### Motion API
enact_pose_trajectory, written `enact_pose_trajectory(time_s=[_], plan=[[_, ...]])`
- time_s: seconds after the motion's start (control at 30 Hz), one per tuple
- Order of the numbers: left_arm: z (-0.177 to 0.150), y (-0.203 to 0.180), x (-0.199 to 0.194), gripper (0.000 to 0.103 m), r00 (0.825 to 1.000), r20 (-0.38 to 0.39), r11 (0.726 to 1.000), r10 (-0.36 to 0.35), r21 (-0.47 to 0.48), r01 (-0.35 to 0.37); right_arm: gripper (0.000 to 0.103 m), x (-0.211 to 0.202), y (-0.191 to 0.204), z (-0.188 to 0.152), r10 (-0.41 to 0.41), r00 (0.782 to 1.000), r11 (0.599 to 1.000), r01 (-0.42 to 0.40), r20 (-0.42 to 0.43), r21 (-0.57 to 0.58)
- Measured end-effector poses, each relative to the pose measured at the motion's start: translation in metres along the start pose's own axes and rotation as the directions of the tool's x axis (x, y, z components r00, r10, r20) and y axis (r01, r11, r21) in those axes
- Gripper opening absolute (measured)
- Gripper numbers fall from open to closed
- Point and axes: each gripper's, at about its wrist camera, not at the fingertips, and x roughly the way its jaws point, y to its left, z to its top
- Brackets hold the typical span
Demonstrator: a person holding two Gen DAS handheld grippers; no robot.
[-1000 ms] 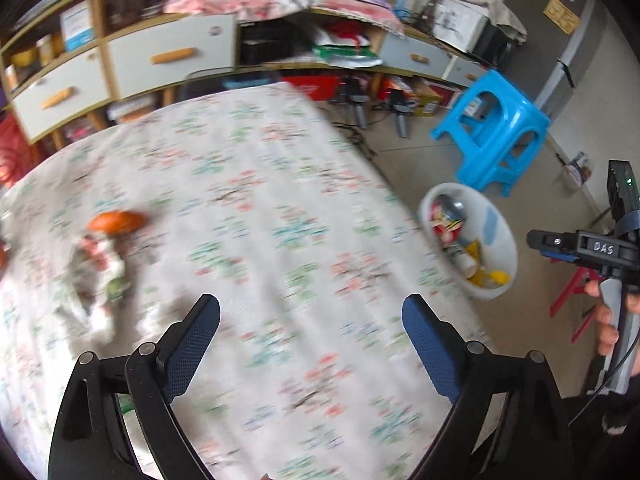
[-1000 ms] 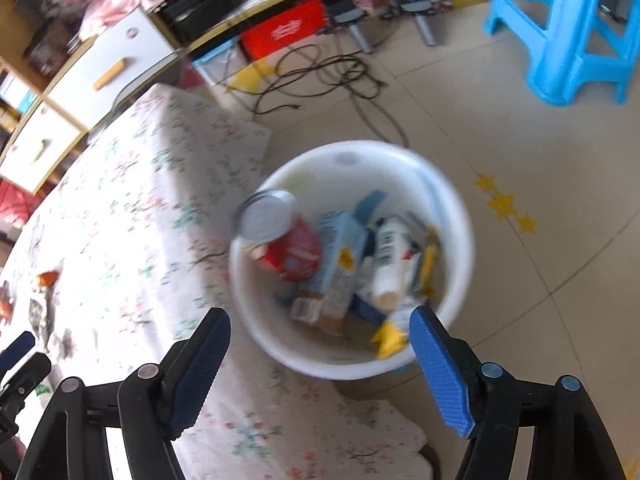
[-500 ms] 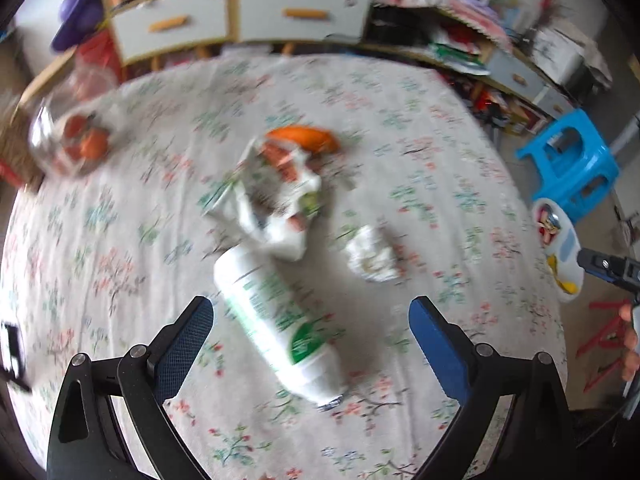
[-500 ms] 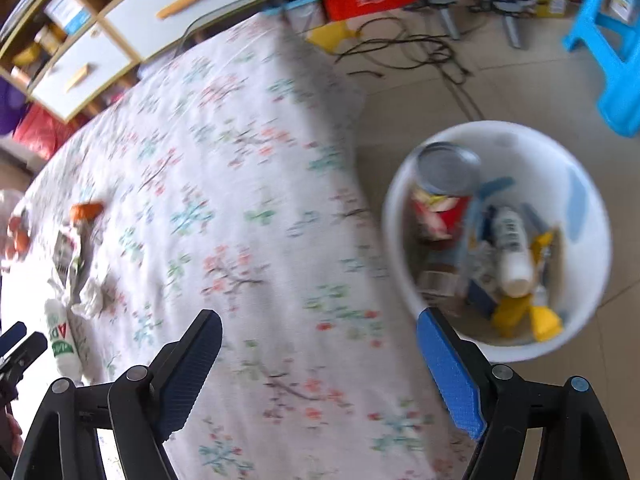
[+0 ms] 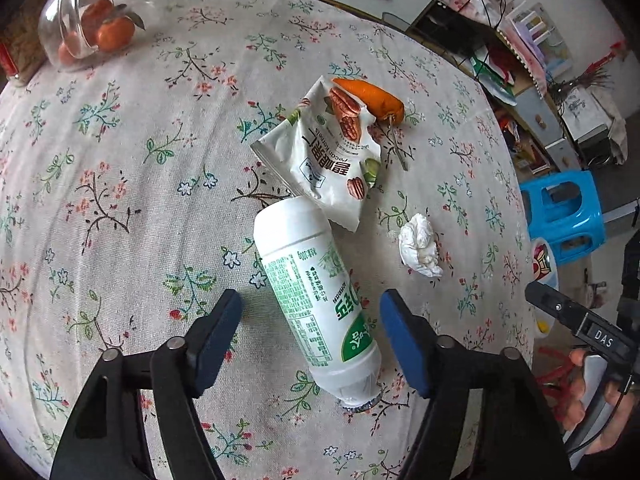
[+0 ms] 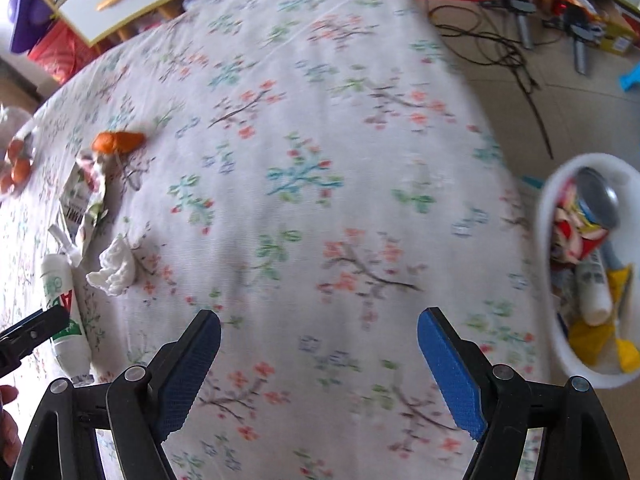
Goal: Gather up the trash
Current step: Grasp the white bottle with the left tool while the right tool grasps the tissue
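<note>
**Left jaws closing in on the bottle**

My left gripper is right over the white bottle, jaws spread and just now narrowing, with the bottle lying between them but neither pad pressing on it yet. The bottle lies on its side on the floral tabletop, slanted across the gap, its mouth end toward me and its flat base up against the nut packet. To take it well, I'd judge I need to roll the wrist a touch so the pads meet the long sides squarely, then come down on the middle of the body, not the tapering neck, or it may squirt out.

Beyond the bottle, the packet overlaps its base, so I'd lift straight up to avoid dragging it. Past the packet lies an orange carrot-like piece; just beside the bottle, away from the packet, sits a crumpled tissue.

My right gripper hangs wide open over bare cloth, holding nothing, well apart from the bottle. The white bin, already holding a can and other rubbish, stands on the floor off the tabletop's edge, on the far side from the bottle.
</note>
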Motion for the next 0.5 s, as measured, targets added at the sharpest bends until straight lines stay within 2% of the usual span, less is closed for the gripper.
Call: enact_pose_trajectory(time_s=[0.03, 0.17, 0.5], plan=[[0.001, -0.001, 0.000, 0.047, 1.000, 0.003, 1.000, -0.009, 0.009, 0.009, 0.085, 0.003, 0.006, 0.001, 0.000, 1.000, 1.000, 0.000, -0.004, -0.008], [0.000, 0.002, -0.002, 0.045, 0.999, -0.005, 0.999, -0.049, 0.021, 0.049, 0.085, 0.013, 0.027, 0.004, 0.005, 1.000, 0.999, -0.006, -0.021, -0.045], [-0.006, 0.024, -0.033, 0.045, 0.997, 0.064, 0.997, -0.034, 0.069, 0.029, 0.085, 0.031, 0.068, 0.006, 0.018, 0.999, 0.995, -0.023, -0.050, -0.098]])
